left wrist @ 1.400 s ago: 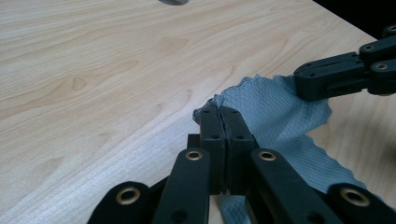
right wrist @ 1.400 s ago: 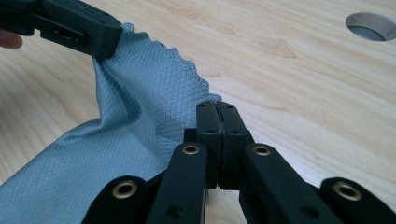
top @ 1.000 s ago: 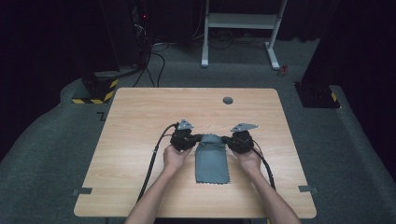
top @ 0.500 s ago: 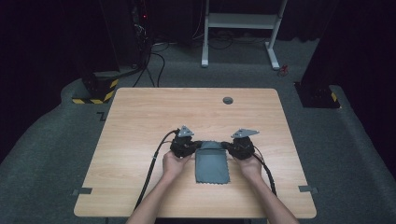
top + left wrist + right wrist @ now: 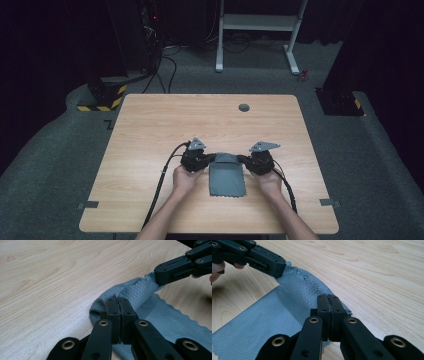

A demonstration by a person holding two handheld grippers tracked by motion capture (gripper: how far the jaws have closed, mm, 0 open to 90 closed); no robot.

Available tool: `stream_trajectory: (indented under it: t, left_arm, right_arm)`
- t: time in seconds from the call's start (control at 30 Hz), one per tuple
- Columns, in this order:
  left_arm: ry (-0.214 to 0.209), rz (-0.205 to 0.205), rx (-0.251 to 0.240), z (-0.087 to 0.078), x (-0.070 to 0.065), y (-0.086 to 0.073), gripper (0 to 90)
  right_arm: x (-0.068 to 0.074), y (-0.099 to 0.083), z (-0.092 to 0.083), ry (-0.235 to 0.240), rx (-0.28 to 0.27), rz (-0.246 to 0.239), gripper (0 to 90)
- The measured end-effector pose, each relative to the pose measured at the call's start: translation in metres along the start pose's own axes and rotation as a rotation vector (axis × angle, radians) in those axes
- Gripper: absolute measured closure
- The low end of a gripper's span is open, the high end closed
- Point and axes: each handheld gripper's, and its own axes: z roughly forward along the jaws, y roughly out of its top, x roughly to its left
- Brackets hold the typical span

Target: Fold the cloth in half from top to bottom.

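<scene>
A grey-blue cloth (image 5: 226, 177) with a diamond weave lies on the wooden table (image 5: 150, 130), near its front edge. My left gripper (image 5: 206, 161) is shut on the cloth's far left corner (image 5: 110, 293). My right gripper (image 5: 245, 161) is shut on the far right corner (image 5: 337, 298). Both corners are raised a little off the table, and the far hem (image 5: 135, 285) sags between them. In the left gripper view the right gripper (image 5: 160, 277) pinches the cloth at upper right. In the right gripper view the left gripper (image 5: 279, 267) pinches it at upper left. The near edge (image 5: 227, 195) is zigzag cut.
A small dark round grommet (image 5: 244, 107) sits in the table near its far edge. Cables (image 5: 162, 180) trail from both grippers toward the front edge. Beyond the table stand a white desk frame (image 5: 255, 30) and dark equipment (image 5: 107, 92) on the carpet.
Both hands and the cloth have shifted slightly toward the front edge of the table. Both grips stay the same.
</scene>
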Motion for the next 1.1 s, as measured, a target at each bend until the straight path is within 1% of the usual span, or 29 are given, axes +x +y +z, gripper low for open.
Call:
stream_trajectory:
  t: [0.17,0.3,0.4,0.5,0.53,0.8,0.97,1.03,1.1]
  left_arm:
    - [0.008,0.026,-0.001,-0.002,-0.005,-0.004,88.1]
    - [0.000,0.021,0.008,-0.002,-0.006,-0.008,88.1]
    - [-0.004,0.017,0.000,-0.004,-0.007,-0.007,88.1]
    - [-0.009,0.028,-0.001,-0.006,-0.010,-0.008,88.1]
    - [-0.008,0.033,-0.001,-0.006,-0.010,-0.008,88.1]
    - [-0.017,0.008,-0.002,-0.007,-0.010,-0.015,88.2]
    - [-0.020,0.020,-0.008,-0.011,-0.012,-0.016,88.2]
    - [-0.026,0.013,-0.008,-0.011,-0.014,-0.018,88.2]
    - [-0.027,0.017,-0.006,-0.011,-0.015,-0.020,88.2]
  right_arm:
    - [0.002,-0.003,-0.003,0.005,0.002,-0.007,89.3]
    - [0.003,-0.005,-0.003,0.010,0.001,-0.005,89.3]
    - [0.004,-0.007,-0.005,0.014,-0.004,-0.006,89.3]
    - [0.005,-0.008,-0.007,0.013,-0.005,-0.012,89.3]
    - [0.005,-0.009,-0.008,0.015,-0.007,-0.006,89.3]
    - [0.010,-0.013,-0.009,0.023,-0.006,-0.027,89.2]
    - [0.013,-0.014,-0.011,0.025,-0.009,-0.034,89.2]
    - [0.014,-0.015,-0.012,0.028,-0.007,-0.037,89.3]
    - [0.014,-0.017,-0.012,0.030,-0.004,-0.038,89.3]
